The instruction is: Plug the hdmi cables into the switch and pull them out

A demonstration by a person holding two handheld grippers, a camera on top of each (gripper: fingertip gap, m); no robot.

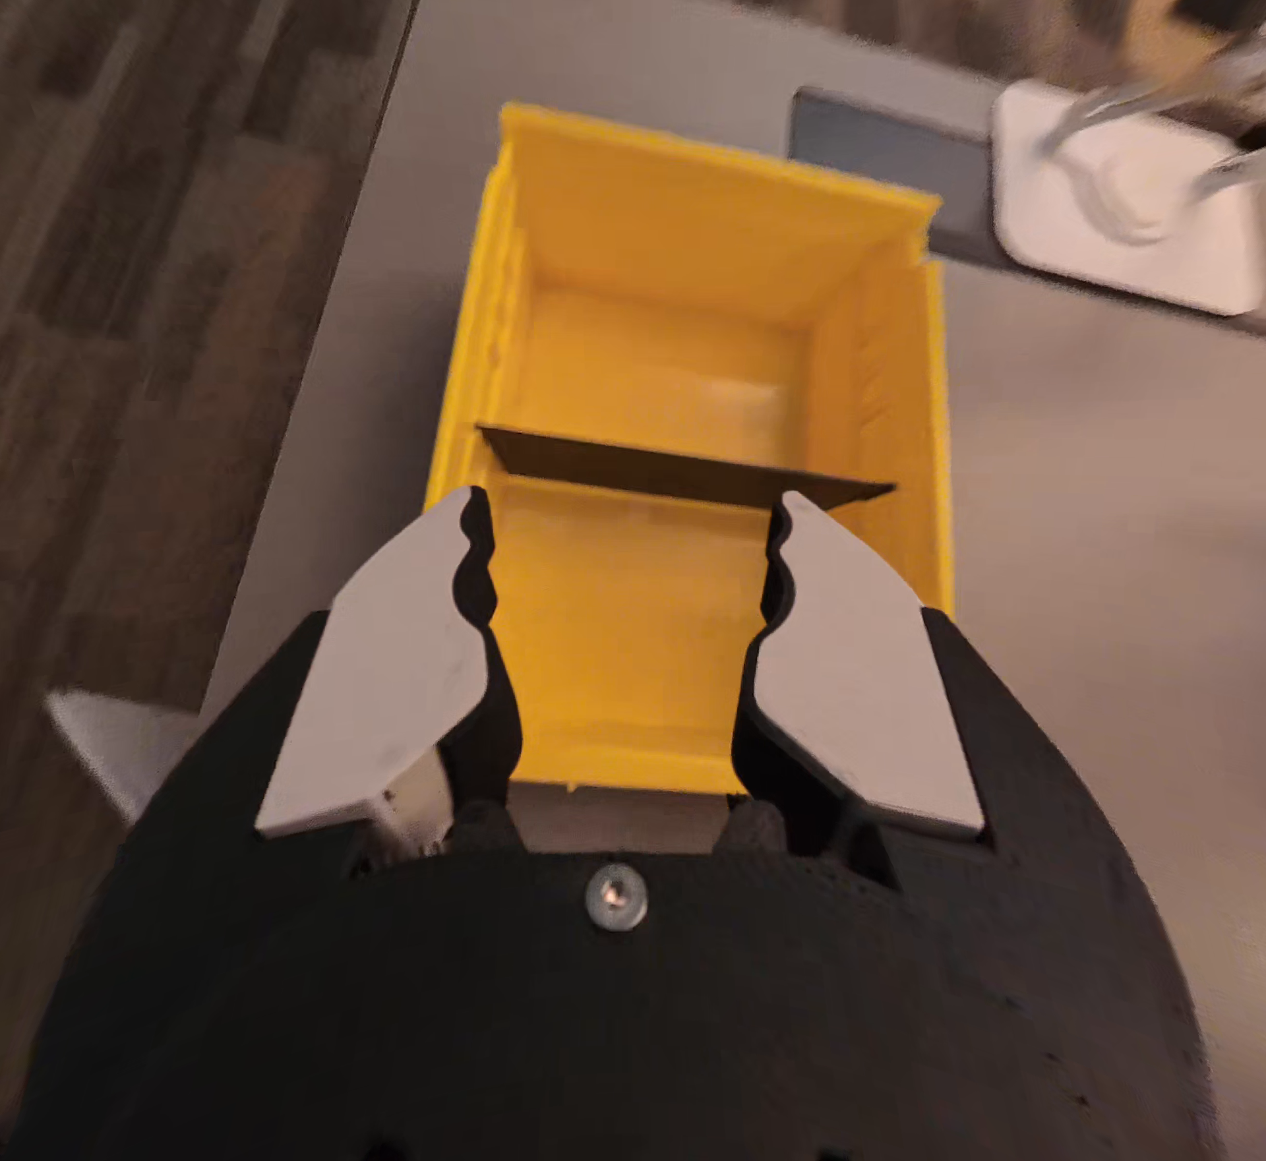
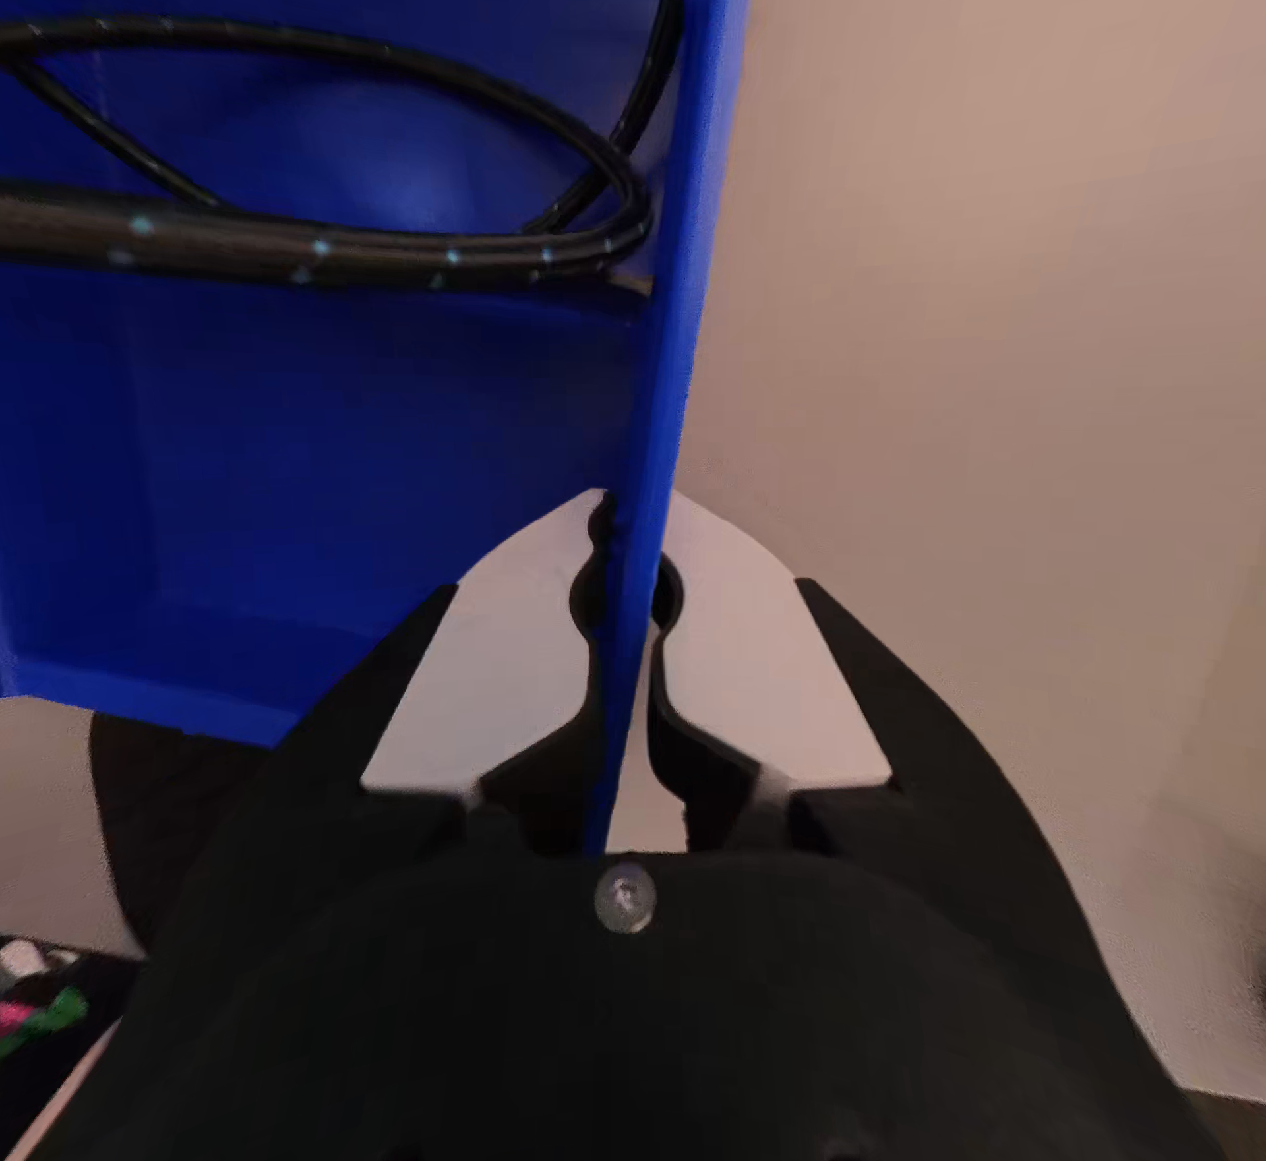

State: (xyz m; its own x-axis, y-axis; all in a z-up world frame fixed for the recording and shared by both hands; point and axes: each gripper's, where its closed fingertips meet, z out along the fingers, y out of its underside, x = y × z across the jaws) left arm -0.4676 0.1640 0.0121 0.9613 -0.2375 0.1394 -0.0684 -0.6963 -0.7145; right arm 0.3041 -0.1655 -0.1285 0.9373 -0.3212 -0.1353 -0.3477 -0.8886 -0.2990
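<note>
In the right wrist view my right gripper (image 2: 630,505) is shut on the right wall of a blue bin (image 2: 678,340), one finger inside and one outside. Black HDMI cables (image 2: 383,258) lie coiled inside the bin. In the left wrist view my left gripper (image 1: 630,505) is open and empty, hovering over the near compartment of a yellow bin (image 1: 884,388). A dark divider (image 1: 685,464) splits the yellow bin in two, and both compartments look empty. The switch is not visible in either view.
The yellow bin stands on a grey table (image 1: 1062,511) whose left edge drops to a dark wood floor (image 1: 137,238). A dark flat device (image 1: 890,162) and a white box (image 1: 1123,217) lie beyond the bin at the right. Beige tabletop (image 2: 993,374) lies right of the blue bin.
</note>
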